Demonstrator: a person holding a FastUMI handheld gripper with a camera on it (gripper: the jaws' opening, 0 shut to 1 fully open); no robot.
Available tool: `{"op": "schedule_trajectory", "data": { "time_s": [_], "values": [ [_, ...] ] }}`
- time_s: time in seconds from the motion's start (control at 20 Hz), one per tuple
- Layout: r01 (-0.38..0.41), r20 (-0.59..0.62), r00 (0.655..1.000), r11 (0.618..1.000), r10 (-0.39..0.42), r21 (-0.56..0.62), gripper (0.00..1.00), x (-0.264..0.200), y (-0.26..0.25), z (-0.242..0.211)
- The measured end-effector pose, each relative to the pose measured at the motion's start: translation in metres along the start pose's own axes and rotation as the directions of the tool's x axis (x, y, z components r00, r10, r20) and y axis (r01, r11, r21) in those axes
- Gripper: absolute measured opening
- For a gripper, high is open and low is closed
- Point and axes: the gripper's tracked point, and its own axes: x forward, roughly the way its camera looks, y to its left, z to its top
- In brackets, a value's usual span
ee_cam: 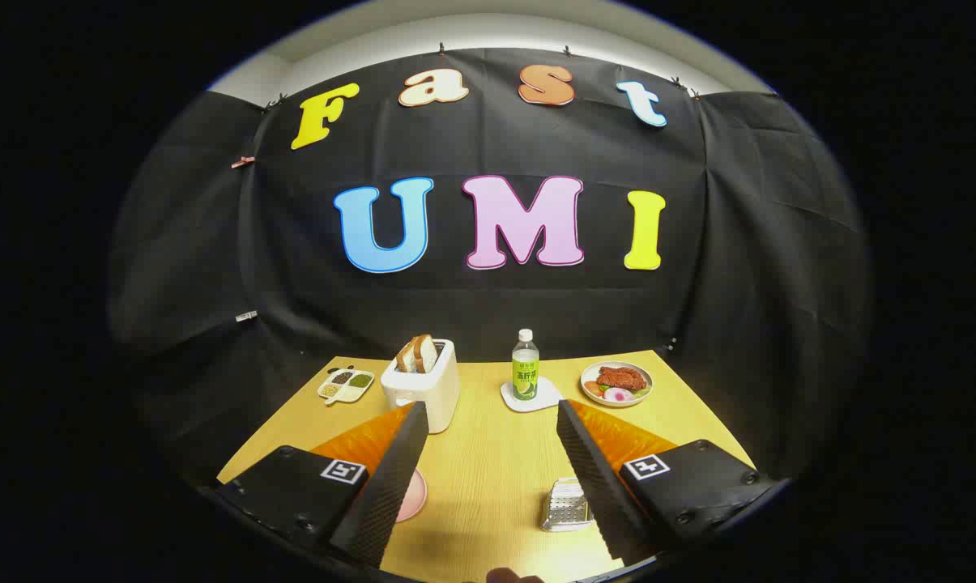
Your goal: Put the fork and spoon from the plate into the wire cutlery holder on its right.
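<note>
The gripper hangs above the near part of the desk with its two fingers spread wide apart and nothing between them but bare wood. Just behind the left-hand finger, close to the desk's near edge, a sliver of a pink plate peeks out; most of it is hidden, so whether the fork and spoon lie on it cannot be told. Beside the inner face of the other finger, also near the front edge, stands a shiny metal piece with a pattern of holes, probably the cutlery holder, though it is partly covered. Beyond the fingertips, toward the far edge, a white toaster holds slices of bread. At the far left corner lies a small divided dish of seeds or spices. A bottle with a green label stands upright on a white coaster near the middle of the far edge, and a plate of food sits by the far right corner.
</note>
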Motion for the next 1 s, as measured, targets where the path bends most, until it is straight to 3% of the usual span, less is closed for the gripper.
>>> {"op": "schedule_trajectory", "data": {
  "time_s": [1.0],
  "values": [
    [-0.022, -0.044, 0.999, 1.0, 0.022, 0.0, 0.99, -0.005, 0.004, -0.015]
  ]
}}
